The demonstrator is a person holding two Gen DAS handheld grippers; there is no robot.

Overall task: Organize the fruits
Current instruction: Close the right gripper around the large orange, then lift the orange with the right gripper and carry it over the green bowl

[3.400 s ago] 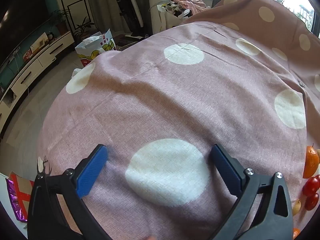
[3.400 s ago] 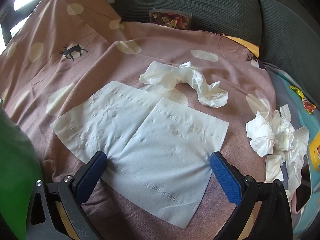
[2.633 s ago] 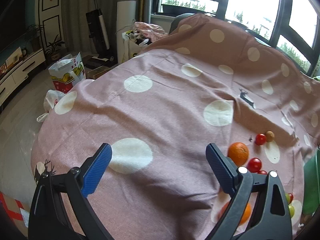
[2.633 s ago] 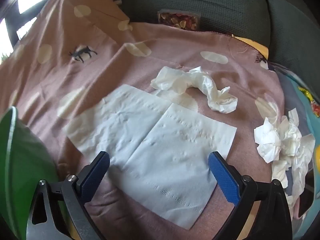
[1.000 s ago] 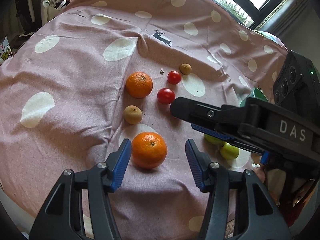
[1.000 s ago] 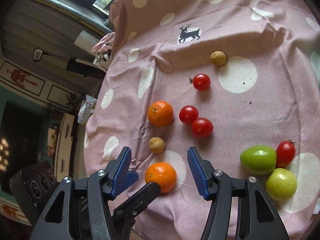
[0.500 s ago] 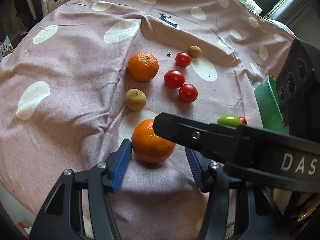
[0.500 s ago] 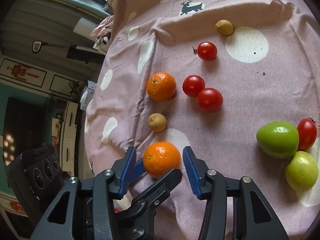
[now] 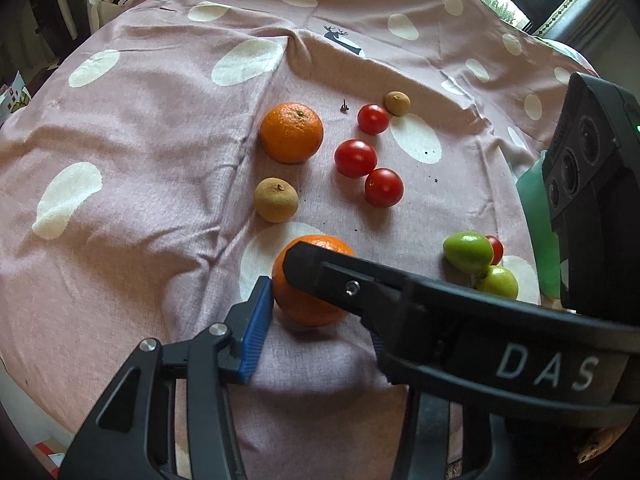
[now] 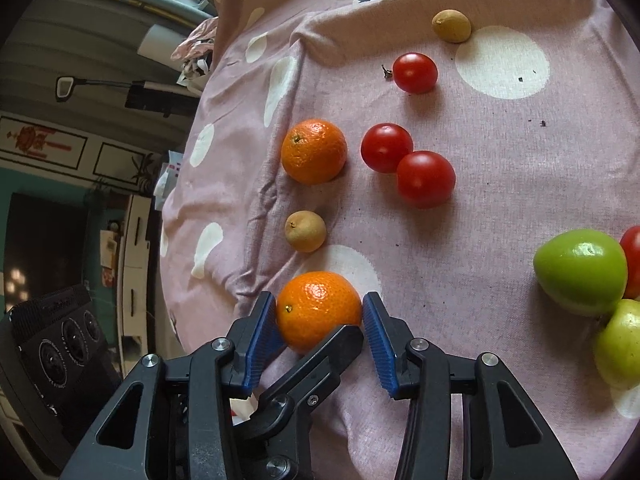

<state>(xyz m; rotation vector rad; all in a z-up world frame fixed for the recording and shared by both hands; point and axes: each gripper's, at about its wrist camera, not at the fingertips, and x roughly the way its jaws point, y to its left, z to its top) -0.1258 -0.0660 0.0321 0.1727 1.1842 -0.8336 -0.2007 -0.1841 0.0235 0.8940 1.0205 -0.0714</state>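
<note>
Fruit lies on a pink dotted cloth [image 9: 132,152]. The near orange [image 9: 308,292] [image 10: 318,310] sits between the jaws of both grippers. My right gripper [image 10: 320,330] has both blue pads touching the orange's sides. My left gripper [image 9: 316,316] has its left pad against the orange; its right finger is hidden under the right gripper's finger, which crosses in front. Beyond lie a second orange [image 9: 291,132] [image 10: 314,151], a brown longan [image 9: 276,200] [image 10: 306,231], three red tomatoes [image 9: 356,157] [image 10: 425,179] and another longan [image 9: 397,103] [image 10: 451,26].
Two green fruits [image 9: 468,252] [image 10: 580,272] and a small red tomato [image 9: 496,249] lie at the right. A green container [image 9: 538,232] stands at the right edge behind the right gripper's camera body. The cloth drops off at the near and left edges.
Both grippers moved in on the near orange and narrowed their jaws; the pads that stood apart from it now touch it. The fruit has not shifted.
</note>
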